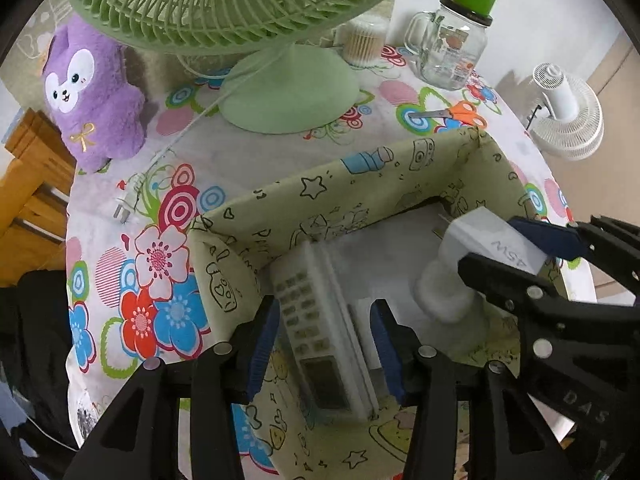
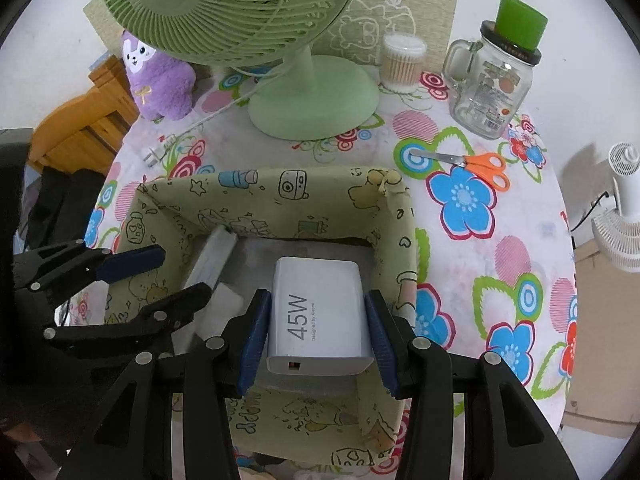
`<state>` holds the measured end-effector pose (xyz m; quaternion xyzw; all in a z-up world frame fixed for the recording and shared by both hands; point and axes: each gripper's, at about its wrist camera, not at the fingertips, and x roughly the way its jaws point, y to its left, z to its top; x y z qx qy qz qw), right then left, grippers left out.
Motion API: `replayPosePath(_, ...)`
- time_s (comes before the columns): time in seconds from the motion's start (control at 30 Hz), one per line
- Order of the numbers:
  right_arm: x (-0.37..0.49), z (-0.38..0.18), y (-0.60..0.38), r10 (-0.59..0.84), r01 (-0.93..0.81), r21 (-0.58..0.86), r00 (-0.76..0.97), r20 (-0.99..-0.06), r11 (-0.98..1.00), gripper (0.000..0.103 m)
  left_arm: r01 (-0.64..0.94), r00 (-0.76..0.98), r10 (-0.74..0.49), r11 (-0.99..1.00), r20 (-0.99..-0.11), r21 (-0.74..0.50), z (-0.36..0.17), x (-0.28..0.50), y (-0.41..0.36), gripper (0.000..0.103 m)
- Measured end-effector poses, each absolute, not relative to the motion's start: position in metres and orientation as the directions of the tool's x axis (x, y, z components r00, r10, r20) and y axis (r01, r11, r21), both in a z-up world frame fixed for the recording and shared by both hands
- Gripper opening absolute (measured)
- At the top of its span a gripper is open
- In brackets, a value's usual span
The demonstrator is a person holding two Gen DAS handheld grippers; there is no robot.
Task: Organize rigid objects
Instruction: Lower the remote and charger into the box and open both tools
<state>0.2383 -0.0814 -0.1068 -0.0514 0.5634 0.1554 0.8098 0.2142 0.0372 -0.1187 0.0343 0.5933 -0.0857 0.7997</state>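
Note:
A green patterned fabric box [image 1: 320,196] [image 2: 276,192] stands on the flowered table. A white remote control [image 1: 320,336] [image 2: 212,260] leans inside it along the left wall. My left gripper [image 1: 326,344] is open, its fingers on either side of the remote without touching it; it also shows in the right wrist view [image 2: 168,276]. My right gripper [image 2: 316,336] is shut on a white 45W charger [image 2: 320,312] [image 1: 496,240], holding it over the box's inside. A white roll [image 1: 444,292] lies under the charger in the box.
A green desk fan [image 1: 288,88] [image 2: 312,96] stands behind the box, its plug [image 1: 128,204] on the table. Orange scissors [image 1: 460,114] [image 2: 476,164], a glass jar with a green cup on top [image 2: 496,80], a cotton swab tub [image 2: 402,64] and a purple plush [image 1: 92,92] are around.

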Motion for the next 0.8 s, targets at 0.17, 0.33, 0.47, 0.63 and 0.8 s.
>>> replayPosePath(0.17, 0.241, -0.111, -0.079, 0.203, -0.31, 0.104, 0.305, -0.93, 0.945, 0.051, 0.227, 0.259, -0.152, 0.97, -0.954, -0.092, -0.116, 0.21, 0.028, 0.081)
replayPosePath(0.33, 0.243, -0.117, -0.075, 0.208, -0.314, 0.114, 0.285, -0.936, 0.942, 0.051, 0.261, 0.299, -0.095, 0.965, -0.949, -0.014, -0.11, 0.204, 0.015, 0.091)
replayPosePath(0.47, 0.247, -0.12, -0.072, 0.217, -0.312, 0.125, 0.282, -0.934, 0.942, 0.051, 0.235, 0.284, -0.106, 0.971, -0.953, -0.038, -0.113, 0.209, 0.021, 0.092)
replayPosePath(0.63, 0.253, -0.124, -0.07, 0.208, -0.309, 0.113, 0.292, -0.934, 0.944, 0.051, 0.221, 0.279, -0.093, 0.975, -0.956, -0.03, -0.115, 0.213, 0.018, 0.095)
replayPosePath(0.8, 0.257, -0.122, -0.067, 0.192, -0.307, 0.089, 0.321, -0.927, 0.948, 0.057, 0.211, 0.273, -0.096, 0.977, -0.957, -0.038, -0.117, 0.217, 0.016, 0.097)
